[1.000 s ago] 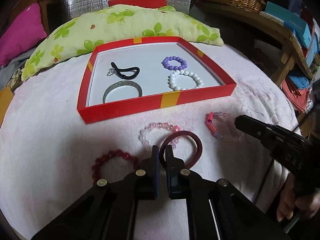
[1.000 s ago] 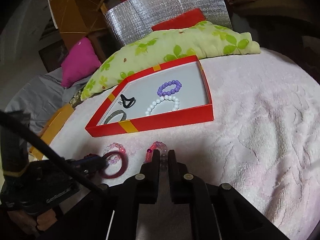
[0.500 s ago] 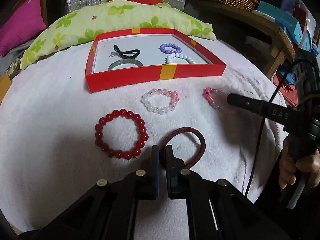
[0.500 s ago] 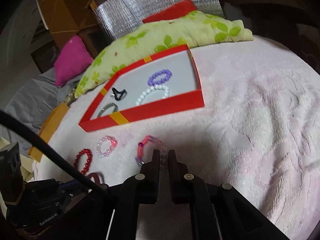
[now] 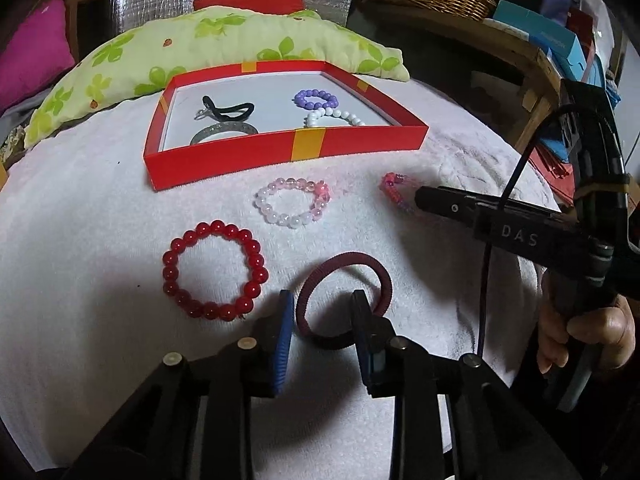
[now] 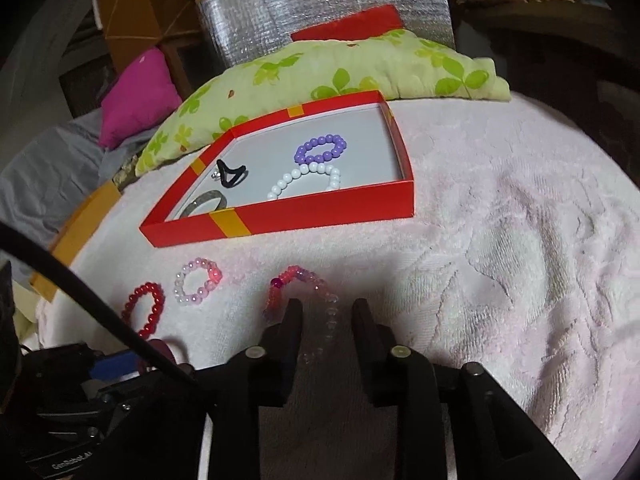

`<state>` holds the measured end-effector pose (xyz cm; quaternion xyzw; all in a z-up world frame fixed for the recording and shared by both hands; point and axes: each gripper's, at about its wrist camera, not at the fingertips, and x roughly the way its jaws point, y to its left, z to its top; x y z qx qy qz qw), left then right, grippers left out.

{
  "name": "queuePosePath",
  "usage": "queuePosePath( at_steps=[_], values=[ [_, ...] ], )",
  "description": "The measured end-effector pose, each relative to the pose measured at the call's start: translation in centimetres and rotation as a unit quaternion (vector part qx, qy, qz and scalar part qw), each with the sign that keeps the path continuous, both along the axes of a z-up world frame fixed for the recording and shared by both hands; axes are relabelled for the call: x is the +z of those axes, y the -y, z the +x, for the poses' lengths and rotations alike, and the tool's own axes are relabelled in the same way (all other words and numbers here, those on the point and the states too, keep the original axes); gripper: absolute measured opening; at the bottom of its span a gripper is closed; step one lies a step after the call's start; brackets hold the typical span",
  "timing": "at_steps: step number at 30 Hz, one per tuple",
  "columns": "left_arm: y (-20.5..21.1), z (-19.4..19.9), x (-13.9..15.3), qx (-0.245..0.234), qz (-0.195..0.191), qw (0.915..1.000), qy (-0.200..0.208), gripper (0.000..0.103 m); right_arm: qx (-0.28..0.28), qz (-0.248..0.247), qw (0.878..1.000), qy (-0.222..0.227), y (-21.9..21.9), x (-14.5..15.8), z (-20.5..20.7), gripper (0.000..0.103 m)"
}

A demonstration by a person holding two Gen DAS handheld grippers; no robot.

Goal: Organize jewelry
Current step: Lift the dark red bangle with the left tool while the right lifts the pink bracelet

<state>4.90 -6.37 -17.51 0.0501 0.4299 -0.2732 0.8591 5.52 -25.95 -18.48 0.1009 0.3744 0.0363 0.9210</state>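
Left wrist view shows the red box [image 5: 288, 148] standing on the pink blanket [image 5: 80, 220], already holding four pieces: a black hair tie [image 5: 228, 109], a grey bangle [image 5: 224, 130], a purple bead bracelet [image 5: 316, 99] and a white bead bracelet [image 5: 334, 117]. Four pieces lie outside the box on the blanket: a red bead bracelet [image 5: 214, 270], a pale pink bead bracelet [image 5: 294, 207], a dark red hair band [image 5: 344, 300] and a pink and clear bead bracelet [image 6: 304, 300]. By this count the task stands about half done. The left claw [image 5: 322, 316] is spread apart, its fingers to either side of the near part of the dark red hair band, gripping nothing. The right claw [image 6: 326, 320] is likewise apart, straddling one side of the pink and clear bead bracelet without clamping it. Judgement: both claws appear placed to grasp, and four transfers into the box are left. A green leaf-print pillow [image 5: 224, 48] lies behind the box and plays no part.
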Motion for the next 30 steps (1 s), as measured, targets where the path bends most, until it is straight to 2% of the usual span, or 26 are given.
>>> queuePosePath(
  at_steps=[2, 4, 10, 16, 21, 22, 23, 24, 26, 29, 30],
  values=[
    [-0.2, 0.1, 0.0, 0.001, -0.006, 1.0000, -0.003, 0.009, 0.001, 0.000, 1.000, 0.001, 0.0, 0.0, 0.0, 0.015],
    [-0.5, 0.0, 0.1, 0.002, -0.012, 0.9999, -0.002, 0.008, 0.001, 0.007, 1.000, 0.007, 0.2, 0.1, -0.1, 0.011],
    [-1.1, -0.5, 1.5, 0.000, -0.035, 0.9990, 0.026, 0.007, 0.000, 0.017, 1.000, 0.026, 0.3, 0.7, -0.9, 0.010],
    [-3.2, 0.0, 2.9, 0.030, -0.071, 0.9963, 0.037, 0.006, -0.006, 0.024, 0.998, 0.053, 0.3, 1.6, -1.9, 0.010],
    [-4.1, 0.3, 3.2, 0.056, -0.072, 0.9948, 0.046, 0.006, -0.011, 0.024, 0.999, 0.036, 0.2, 1.3, -1.6, 0.011],
    [-4.2, 0.5, 3.2, 0.059, -0.071, 0.9947, 0.046, 0.006, -0.012, 0.025, 0.999, 0.036, 0.3, 1.4, -1.6, 0.011],
    [-4.4, 0.5, 3.2, 0.062, -0.070, 0.9945, 0.046, 0.006, -0.015, 0.023, 0.999, 0.033, 0.3, 1.4, -1.6, 0.021],
    [-4.5, 0.6, 3.2, 0.065, -0.070, 0.9943, 0.047, 0.006, -0.017, 0.024, 0.999, 0.030, 0.4, 1.4, -1.5, 0.037],
    [-4.7, 0.7, 3.2, 0.069, -0.069, 0.9941, 0.047, 0.006, -0.023, 0.021, 0.999, 0.028, 0.3, 1.3, -1.4, 0.049],
    [-4.8, 0.6, 3.2, 0.070, -0.064, 0.9941, 0.052, 0.006, -0.021, -0.007, 1.000, 0.016, -0.5, 1.1, -0.6, 0.049],
    [-4.8, 0.6, 3.3, 0.070, -0.060, 0.9942, 0.055, 0.006, -0.017, -0.012, 1.000, 0.002, -0.9, 0.6, -0.1, 0.041]
  ],
)
